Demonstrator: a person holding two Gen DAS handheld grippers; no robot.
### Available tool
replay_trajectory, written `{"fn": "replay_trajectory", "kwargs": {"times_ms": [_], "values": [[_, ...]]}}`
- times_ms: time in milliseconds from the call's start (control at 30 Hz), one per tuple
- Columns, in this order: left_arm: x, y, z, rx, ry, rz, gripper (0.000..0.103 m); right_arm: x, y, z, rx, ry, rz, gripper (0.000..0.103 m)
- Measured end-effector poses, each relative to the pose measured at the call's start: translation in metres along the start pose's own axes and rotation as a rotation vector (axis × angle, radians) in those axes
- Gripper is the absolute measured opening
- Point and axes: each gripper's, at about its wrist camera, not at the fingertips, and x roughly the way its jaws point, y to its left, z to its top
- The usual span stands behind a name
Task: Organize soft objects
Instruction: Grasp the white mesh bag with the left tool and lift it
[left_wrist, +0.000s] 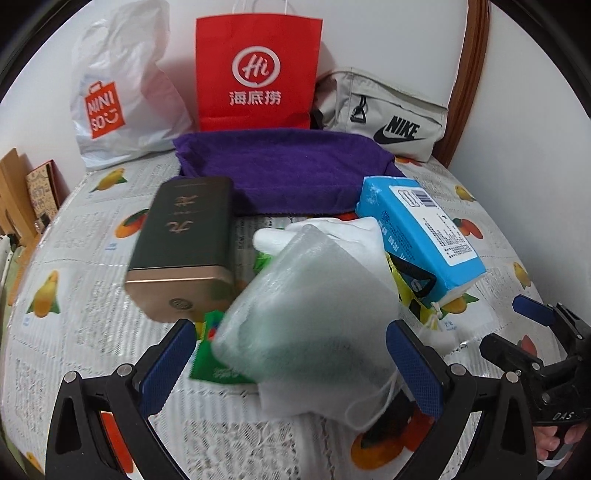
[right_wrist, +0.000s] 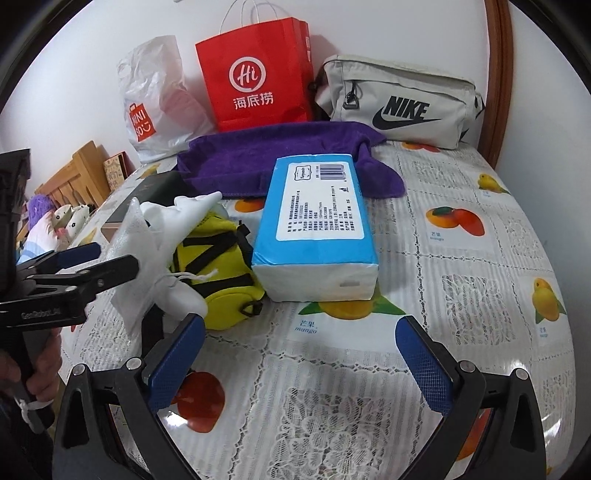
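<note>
My left gripper is open, its blue pads either side of a blurred translucent white foam pouch with a drawstring; whether a pad touches it I cannot tell. The pouch also shows in the right wrist view, beside a white cloth bag and a yellow-and-black pouch. A blue tissue pack lies mid-table; it also shows in the left wrist view. A purple towel lies behind. My right gripper is open and empty over the tablecloth, in front of the tissue pack.
A dark green tin lies left of the pouch. At the back stand a white Miniso bag, a red paper bag and a grey Nike bag. A green packet lies under the pouch. A wooden headboard rises at the right.
</note>
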Motion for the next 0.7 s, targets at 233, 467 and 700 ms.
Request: {"fn": "replay_trajectory", "kwargs": {"times_ms": [233, 467, 700], "values": [[0.008, 0.002, -0.005, 0.015, 0.020, -0.033, 0.062, 0.005, 0.006, 0.010, -0.003, -0.006, 0.036, 0.102], [-0.012, 0.016, -0.009, 0.003, -0.009, -0.088, 0.026, 0.009, 0.030, 0.013, -0.053, -0.006, 0.067, 0.102], [-0.033, 0.041, -0.015, -0.025, -0.039, -0.070, 0.017, 0.012, 0.057, 0.011, -0.114, -0.020, 0.096, 0.099]]}}
